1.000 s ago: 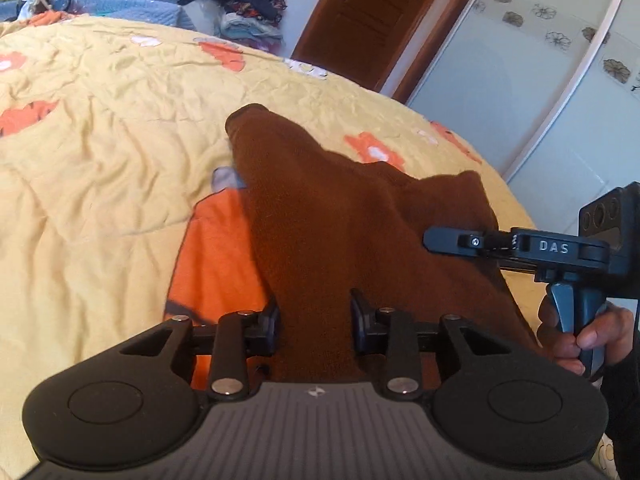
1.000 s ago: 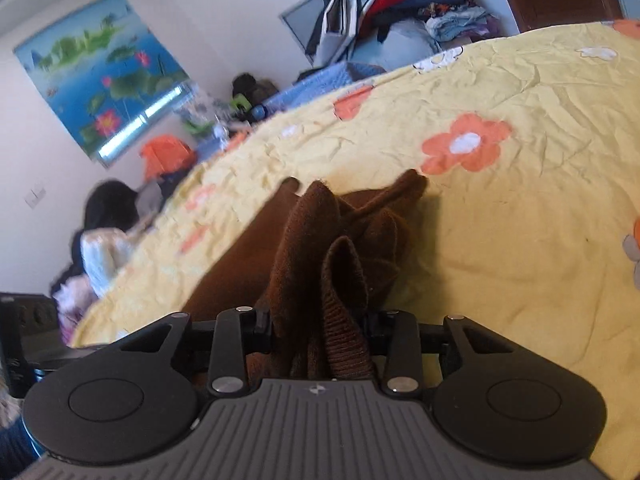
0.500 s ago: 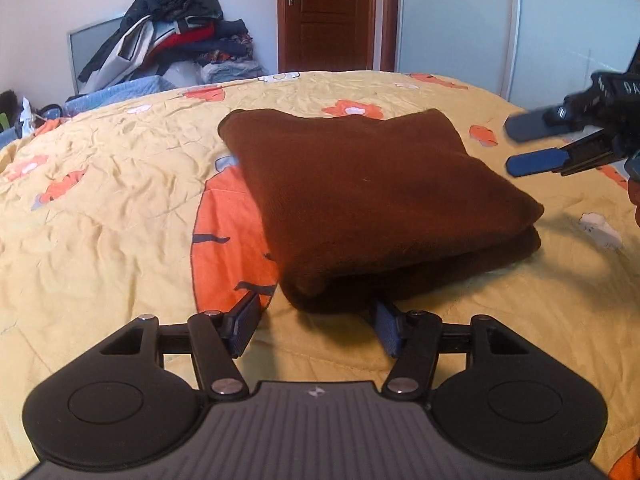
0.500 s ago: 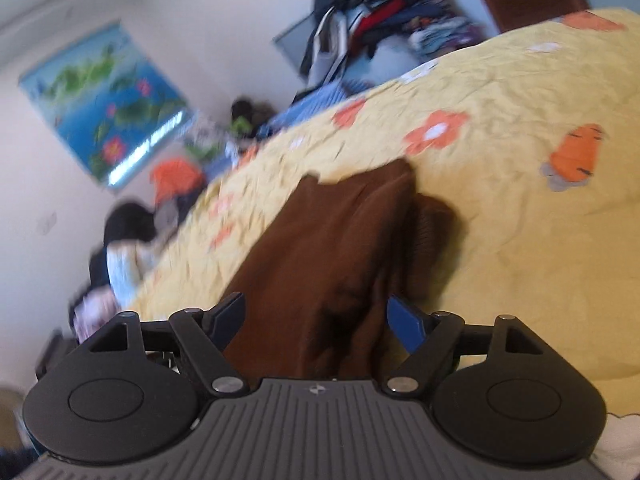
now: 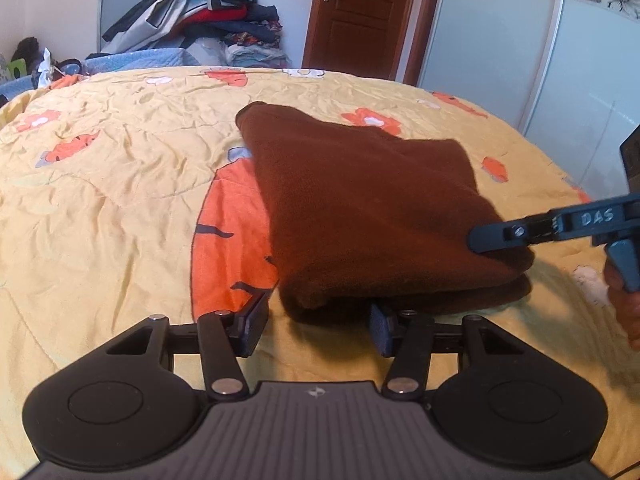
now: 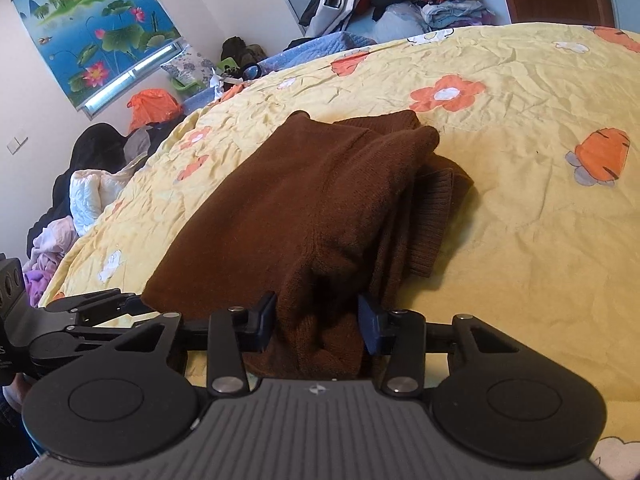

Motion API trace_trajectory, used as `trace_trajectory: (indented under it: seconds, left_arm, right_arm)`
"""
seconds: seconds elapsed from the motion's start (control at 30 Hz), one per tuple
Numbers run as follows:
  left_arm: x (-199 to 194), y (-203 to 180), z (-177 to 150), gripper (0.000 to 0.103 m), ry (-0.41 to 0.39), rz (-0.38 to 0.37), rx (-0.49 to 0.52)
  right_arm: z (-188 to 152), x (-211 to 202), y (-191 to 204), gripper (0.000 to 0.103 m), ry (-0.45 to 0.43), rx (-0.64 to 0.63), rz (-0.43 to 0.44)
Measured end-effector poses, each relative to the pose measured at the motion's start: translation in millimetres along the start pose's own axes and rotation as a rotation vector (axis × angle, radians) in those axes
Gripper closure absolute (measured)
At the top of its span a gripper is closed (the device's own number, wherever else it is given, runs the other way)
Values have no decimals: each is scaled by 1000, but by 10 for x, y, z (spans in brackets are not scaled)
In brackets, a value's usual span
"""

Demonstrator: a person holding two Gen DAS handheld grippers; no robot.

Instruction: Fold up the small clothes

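A brown knitted garment (image 5: 372,208) lies folded in a thick stack on the yellow bedspread (image 5: 112,184). My left gripper (image 5: 318,326) is open and empty, its fingers just in front of the garment's near edge. My right gripper (image 6: 316,326) is open, with its fingers on either side of a bunched corner of the garment (image 6: 312,216), not closed on it. In the left wrist view the right gripper (image 5: 492,236) reaches over the garment's right edge. A ribbed hem (image 6: 436,216) sticks out from under the fold.
A heap of clothes (image 5: 200,4) stands beyond the bed's far edge, next to a brown door (image 5: 356,12). White wardrobe doors (image 5: 520,52) are at the right. More clothes (image 6: 92,176) lie off the bed's left side under a lotus picture (image 6: 92,20).
Both grippers have opened and let go of the brown garment. It now lies folded on the bed, and both grippers have drawn back to its edges.
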State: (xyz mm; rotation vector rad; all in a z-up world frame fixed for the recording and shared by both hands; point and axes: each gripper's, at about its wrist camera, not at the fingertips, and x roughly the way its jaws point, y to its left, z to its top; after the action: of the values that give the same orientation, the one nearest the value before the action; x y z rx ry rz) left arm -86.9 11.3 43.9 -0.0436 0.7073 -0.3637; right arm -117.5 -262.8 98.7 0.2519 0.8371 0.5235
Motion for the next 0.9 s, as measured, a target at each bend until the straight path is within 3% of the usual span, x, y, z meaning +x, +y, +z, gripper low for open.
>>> trace_trajectory:
  seconds: [0.17, 0.23, 0.3, 0.43, 0.53, 0.57, 0.63, 0.67, 0.73, 0.77, 0.8, 0.9]
  left_arm:
    - [32, -18, 63, 51, -27, 30, 22]
    - [123, 14, 63, 83, 0, 48, 14]
    - [106, 44, 70, 90, 1, 22, -20]
    - [34, 18, 11, 93, -8, 33, 19]
    - [59, 42, -60, 93, -9, 35, 12]
    - [47, 40, -53, 93, -7, 37, 9]
    - [11, 42, -46, 93, 1, 30, 4]
    - [-13, 58, -45, 93, 6, 24, -1]
    - [-73, 126, -40, 92, 31, -24, -34]
    - [-116, 196, -37, 92, 53, -83, -71]
    - [-155, 276, -40, 92, 71, -150, -115]
    - [-208, 553, -67, 87, 95, -319, -306]
  right_arm:
    - [-12, 23, -8, 56, -1, -5, 0]
    - [-18, 33, 13, 66, -1, -25, -15]
    - [5, -27, 3, 85, -13, -11, -10]
    - [81, -339, -21, 88, -111, 6, 15]
    - [-68, -58, -149, 89, 6, 4, -38]
    - [-116, -76, -144, 89, -29, -6, -27]
    - [-101, -140, -167, 84, -48, 46, -5]
    - [-92, -184, -191, 75, -59, 80, 12]
    - [-95, -285, -232, 50, -82, 122, 15]
    - [-101, -352, -255, 32, -96, 135, 2]
    - [-115, -420, -287, 23, -112, 152, -4]
    - [-160, -528, -475, 22, -109, 253, 56]
